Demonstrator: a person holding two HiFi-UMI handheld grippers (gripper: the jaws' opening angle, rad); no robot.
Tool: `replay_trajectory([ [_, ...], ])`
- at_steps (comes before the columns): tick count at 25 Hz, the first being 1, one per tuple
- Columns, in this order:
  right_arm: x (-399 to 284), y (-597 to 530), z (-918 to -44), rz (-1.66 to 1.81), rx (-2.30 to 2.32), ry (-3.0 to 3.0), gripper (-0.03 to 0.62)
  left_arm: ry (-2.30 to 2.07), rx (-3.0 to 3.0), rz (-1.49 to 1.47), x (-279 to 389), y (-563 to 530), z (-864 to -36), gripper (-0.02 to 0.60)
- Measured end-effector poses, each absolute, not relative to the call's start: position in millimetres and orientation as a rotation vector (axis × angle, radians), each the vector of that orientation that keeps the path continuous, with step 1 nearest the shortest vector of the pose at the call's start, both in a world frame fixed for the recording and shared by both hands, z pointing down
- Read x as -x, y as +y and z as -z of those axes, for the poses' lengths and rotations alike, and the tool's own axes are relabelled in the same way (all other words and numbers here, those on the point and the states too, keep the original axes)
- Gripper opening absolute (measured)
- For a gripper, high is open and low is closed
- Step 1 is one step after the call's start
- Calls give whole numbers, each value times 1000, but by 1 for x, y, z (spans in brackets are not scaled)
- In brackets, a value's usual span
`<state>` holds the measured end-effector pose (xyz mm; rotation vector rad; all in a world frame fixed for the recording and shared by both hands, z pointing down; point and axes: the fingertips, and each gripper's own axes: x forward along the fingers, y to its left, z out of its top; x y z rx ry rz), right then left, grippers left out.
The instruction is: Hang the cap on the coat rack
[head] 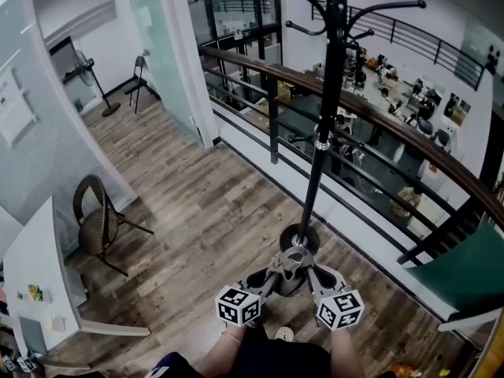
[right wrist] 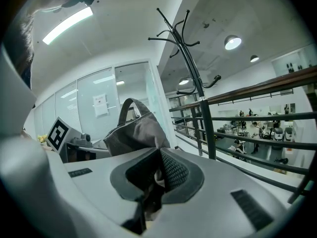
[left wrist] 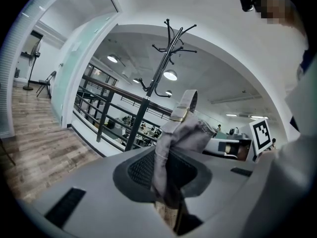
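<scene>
The black coat rack point(head: 323, 124) stands straight ahead by the railing, its round base point(head: 300, 239) on the wood floor and its hooks point(head: 370, 10) high up. Low in the head view a grey cap point(head: 292, 261) is stretched between my two grippers, just in front of the base. My left gripper point(head: 277, 269) is shut on the cap's grey fabric point(left wrist: 176, 140), whose strap and brass buckle point(left wrist: 180, 114) stick up. The right gripper point(head: 309, 269) is shut on the cap's other side point(right wrist: 134, 133). Both gripper views show the rack point(left wrist: 161, 73) point(right wrist: 190, 63) beyond the cap.
A dark railing with a brown handrail point(head: 378, 116) runs behind the rack, with an open lower floor beyond. A wicker chair point(head: 96, 220) and a white desk point(head: 39, 290) stand at the left. A green seat point(head: 465, 274) is at the right. A glass partition point(head: 169, 46) is further back.
</scene>
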<state>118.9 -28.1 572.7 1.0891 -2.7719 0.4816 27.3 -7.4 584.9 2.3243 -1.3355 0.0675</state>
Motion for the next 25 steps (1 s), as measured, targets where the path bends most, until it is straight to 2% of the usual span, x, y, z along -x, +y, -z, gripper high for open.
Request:
replay_trajectory([
  [16, -45, -159, -567, -489, -1305, -2711, 27, -1184, -2478, -140, 45, -155, -578, 64],
  [25, -17, -200, -568, -548, -1416, -2671, 26, -1068, -2548, -186, 70, -203, -576, 64],
])
